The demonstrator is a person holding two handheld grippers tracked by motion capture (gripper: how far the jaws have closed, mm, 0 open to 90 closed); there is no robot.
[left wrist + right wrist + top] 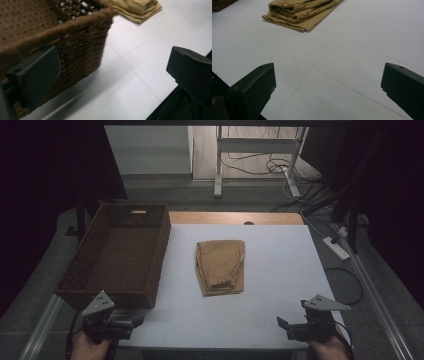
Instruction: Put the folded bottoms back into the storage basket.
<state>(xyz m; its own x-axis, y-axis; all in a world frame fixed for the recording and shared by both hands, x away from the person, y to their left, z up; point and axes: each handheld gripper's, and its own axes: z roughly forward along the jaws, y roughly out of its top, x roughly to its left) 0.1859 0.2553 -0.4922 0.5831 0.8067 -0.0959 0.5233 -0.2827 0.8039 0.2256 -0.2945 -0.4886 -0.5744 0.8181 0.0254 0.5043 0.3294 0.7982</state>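
I have both grippers low at the near edge of the white table (280,270), one at each corner. My left gripper (137,321) sits at the near left, just beside the near right corner of the brown wicker basket (117,252); in the left gripper view that corner (82,42) looms close behind the left jaw, and whether the jaw touches the weave I cannot tell, since the picture is blurred there. Its jaws stand spread wide with nothing between them but bare table.

My right gripper (283,325) is at the near right, pointing left and a little toward the far side. In the right gripper view its jaws are also spread wide apart, with nothing between them, over the white surface (352,75).

The folded tan cloth (220,266) lies flat near the middle of the table, to the right of the basket and apart from it, well apart from both grippers. From the right gripper view the cloth (299,12) shows its bunched, layered edge turned toward me; from the left gripper view a corner of it (140,8) lies beyond the basket. The basket stands along the left edge of the table.
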